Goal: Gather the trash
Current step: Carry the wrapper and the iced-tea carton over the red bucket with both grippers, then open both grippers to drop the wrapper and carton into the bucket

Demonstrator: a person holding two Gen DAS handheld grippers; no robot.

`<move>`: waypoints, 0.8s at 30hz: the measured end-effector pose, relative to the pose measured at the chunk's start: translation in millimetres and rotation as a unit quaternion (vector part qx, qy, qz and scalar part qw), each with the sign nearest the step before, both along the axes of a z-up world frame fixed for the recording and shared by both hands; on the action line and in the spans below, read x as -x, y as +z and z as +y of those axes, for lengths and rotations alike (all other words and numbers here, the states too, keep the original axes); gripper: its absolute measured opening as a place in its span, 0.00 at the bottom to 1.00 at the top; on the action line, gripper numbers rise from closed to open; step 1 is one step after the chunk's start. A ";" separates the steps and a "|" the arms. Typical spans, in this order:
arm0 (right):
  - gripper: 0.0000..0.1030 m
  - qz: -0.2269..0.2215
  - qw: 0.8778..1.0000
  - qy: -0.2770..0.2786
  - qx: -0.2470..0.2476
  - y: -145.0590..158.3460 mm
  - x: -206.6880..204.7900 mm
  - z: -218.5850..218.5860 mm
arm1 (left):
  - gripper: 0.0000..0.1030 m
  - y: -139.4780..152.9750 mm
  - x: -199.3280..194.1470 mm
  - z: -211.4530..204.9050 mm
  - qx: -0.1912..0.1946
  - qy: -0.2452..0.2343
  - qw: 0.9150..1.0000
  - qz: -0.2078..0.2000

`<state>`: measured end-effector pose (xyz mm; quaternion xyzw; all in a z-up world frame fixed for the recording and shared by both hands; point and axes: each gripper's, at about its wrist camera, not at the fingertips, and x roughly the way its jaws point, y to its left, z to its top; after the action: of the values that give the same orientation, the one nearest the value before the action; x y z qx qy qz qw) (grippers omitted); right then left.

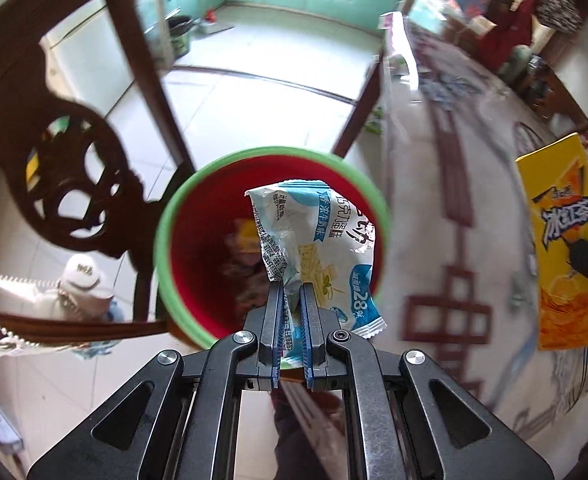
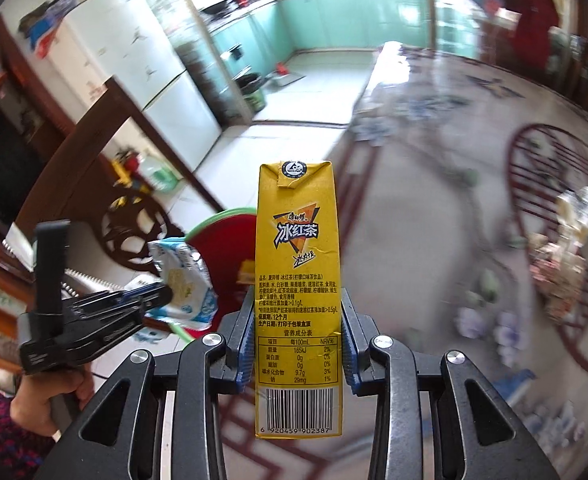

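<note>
My left gripper (image 1: 291,292) is shut on a crumpled white-and-blue snack wrapper (image 1: 318,244) and holds it over the mouth of a red bin with a green rim (image 1: 165,216). Some trash lies inside the bin. My right gripper (image 2: 297,300) is shut on a yellow iced-tea carton (image 2: 298,248), held upright above the table. The carton also shows in the left wrist view (image 1: 562,240). The left gripper (image 2: 161,294), the wrapper (image 2: 185,276) and the bin (image 2: 217,248) show at the left of the right wrist view.
A dark carved wooden chair (image 1: 73,152) stands left of the bin. The table with a patterned cloth (image 2: 434,208) lies to the right; more trash (image 2: 566,240) sits on it. A fridge (image 2: 133,60) and a dark floor bin (image 2: 251,88) stand beyond.
</note>
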<state>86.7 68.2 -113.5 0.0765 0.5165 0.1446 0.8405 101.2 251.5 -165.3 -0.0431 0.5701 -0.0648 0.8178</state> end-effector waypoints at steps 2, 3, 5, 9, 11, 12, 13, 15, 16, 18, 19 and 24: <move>0.32 0.006 1.000 0.011 -0.003 -4.8 -5.7 12.9 | 0.07 -7.5 -3.3 10.9 0.000 0.011 1.000 0.005; 0.32 0.010 1.000 0.018 -0.008 -7.7 -9.1 22.1 | 0.07 -9.2 -3.8 13.7 -0.002 0.013 1.000 0.007; 0.32 0.012 1.000 0.027 -0.011 -11.5 -13.2 36.2 | 0.07 -14.2 -6.4 19.1 -0.004 0.015 1.000 0.012; 0.32 0.009 0.999 0.049 -0.006 -19.2 -21.0 58.3 | 0.07 -19.9 -9.5 23.2 -0.011 0.008 1.000 0.015; 0.32 0.011 0.998 0.054 -0.014 -22.3 -23.9 64.1 | 0.07 -20.9 -10.2 26.0 -0.014 0.008 1.000 0.016; 0.32 0.012 0.998 0.057 -0.018 -23.6 -25.5 65.7 | 0.08 -21.6 -11.1 27.3 -0.016 0.010 1.000 0.018; 0.32 0.013 0.998 0.059 -0.021 -25.1 -27.3 67.9 | 0.11 -21.9 -12.0 28.8 -0.019 0.012 1.000 0.020; 0.32 0.014 0.998 0.058 -0.020 -27.0 -30.6 72.1 | 0.17 -20.6 -12.5 32.4 -0.019 0.017 1.000 0.018; 0.32 0.013 0.998 0.058 -0.022 -27.4 -31.5 72.6 | 0.19 -19.7 -12.5 33.8 -0.018 0.018 1.000 0.014; 0.32 0.009 0.998 0.057 -0.025 -27.7 -33.1 74.1 | 0.20 -16.7 -12.5 35.4 -0.020 0.018 1.000 0.008; 0.32 0.008 0.998 0.056 -0.025 -27.5 -33.3 74.0 | 0.20 -15.5 -12.6 36.1 -0.021 0.018 1.000 0.007; 0.43 0.010 0.998 0.059 -0.021 -28.8 -36.7 77.8 | 0.37 -9.8 -12.3 39.8 -0.014 0.026 1.000 -0.002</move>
<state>123.4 146.1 -142.4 0.0653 0.5249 0.2040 0.8237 113.5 291.2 -175.0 -0.0462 0.5681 -0.0355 0.8209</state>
